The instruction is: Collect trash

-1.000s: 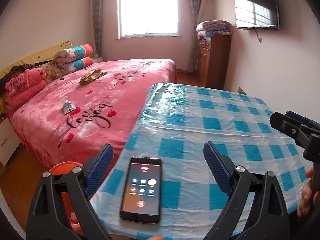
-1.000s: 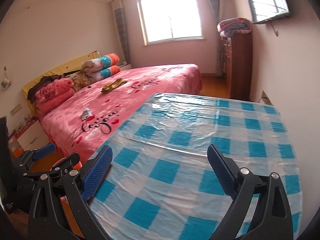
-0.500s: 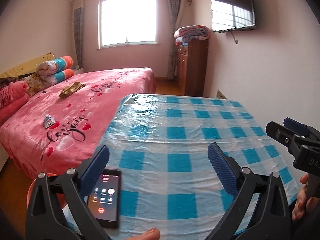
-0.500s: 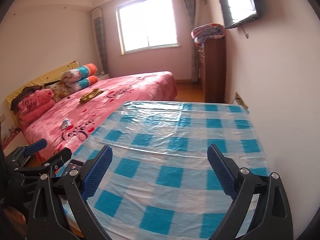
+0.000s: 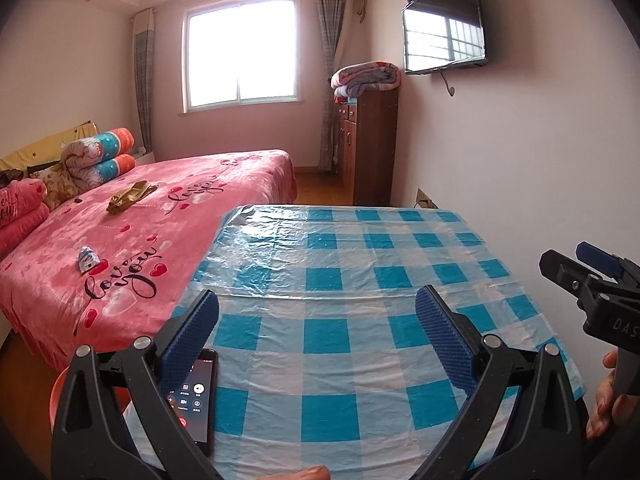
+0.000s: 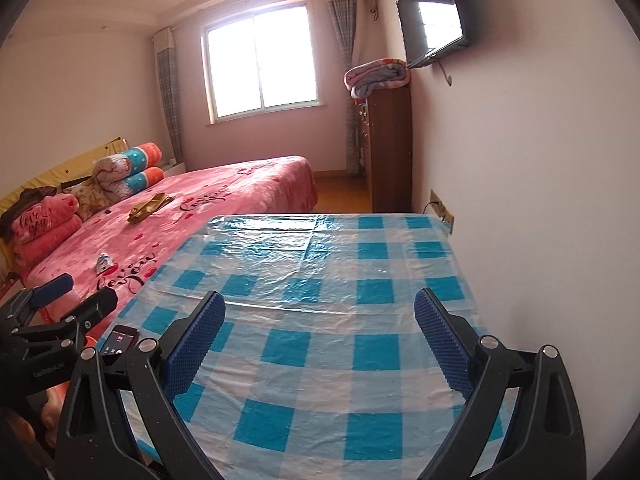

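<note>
A small white and blue wrapper (image 5: 88,259) (image 6: 104,262) lies on the pink bedspread (image 5: 168,240). Farther back on the bed lies a crumpled golden-olive piece (image 5: 130,196) (image 6: 150,204). My left gripper (image 5: 318,320) hovers over the blue checked tablecloth (image 5: 360,280), open, with nothing between its blue pads. My right gripper (image 6: 320,328) is over the same cloth nearer the wall, open and holding nothing. Each gripper shows in the other's view: the right gripper (image 5: 566,254) at the right edge, the left gripper (image 6: 86,292) at the left edge. Both are well short of the bed.
A black phone (image 5: 196,396) (image 6: 120,338) with a lit call screen lies at the table's near left corner, partly behind my left finger. An orange tub (image 5: 56,396) sits low beside the table. A brown cabinet (image 5: 372,144) stands by the far wall, a TV (image 5: 444,24) hangs above.
Both grippers have swung rightward along the table. The phone slid from between the left fingers to the lower left corner. The left gripper and phone came into the right wrist view.
</note>
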The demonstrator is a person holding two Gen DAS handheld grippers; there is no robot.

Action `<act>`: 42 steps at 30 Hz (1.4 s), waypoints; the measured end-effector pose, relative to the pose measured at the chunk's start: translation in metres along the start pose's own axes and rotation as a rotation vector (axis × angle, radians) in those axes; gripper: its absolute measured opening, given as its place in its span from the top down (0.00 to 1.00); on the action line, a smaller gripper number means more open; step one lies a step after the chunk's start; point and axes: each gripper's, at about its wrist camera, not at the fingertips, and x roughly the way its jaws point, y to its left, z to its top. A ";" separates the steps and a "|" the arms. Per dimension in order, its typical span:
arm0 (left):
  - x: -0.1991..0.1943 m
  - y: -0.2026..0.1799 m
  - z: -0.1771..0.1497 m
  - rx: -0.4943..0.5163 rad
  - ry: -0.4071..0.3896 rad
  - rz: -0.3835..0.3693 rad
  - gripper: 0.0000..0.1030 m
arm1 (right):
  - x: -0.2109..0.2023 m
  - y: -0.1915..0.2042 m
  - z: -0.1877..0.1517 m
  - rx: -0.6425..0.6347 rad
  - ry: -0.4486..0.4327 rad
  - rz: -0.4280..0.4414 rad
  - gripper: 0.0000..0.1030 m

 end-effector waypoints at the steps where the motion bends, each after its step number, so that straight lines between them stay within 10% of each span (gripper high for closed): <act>1: -0.002 -0.001 0.000 0.004 -0.003 -0.002 0.04 | -0.002 0.000 0.000 -0.002 -0.004 -0.003 0.08; 42: 0.008 -0.023 -0.003 0.049 -0.002 -0.008 0.04 | 0.007 -0.013 -0.014 0.005 0.023 -0.030 0.07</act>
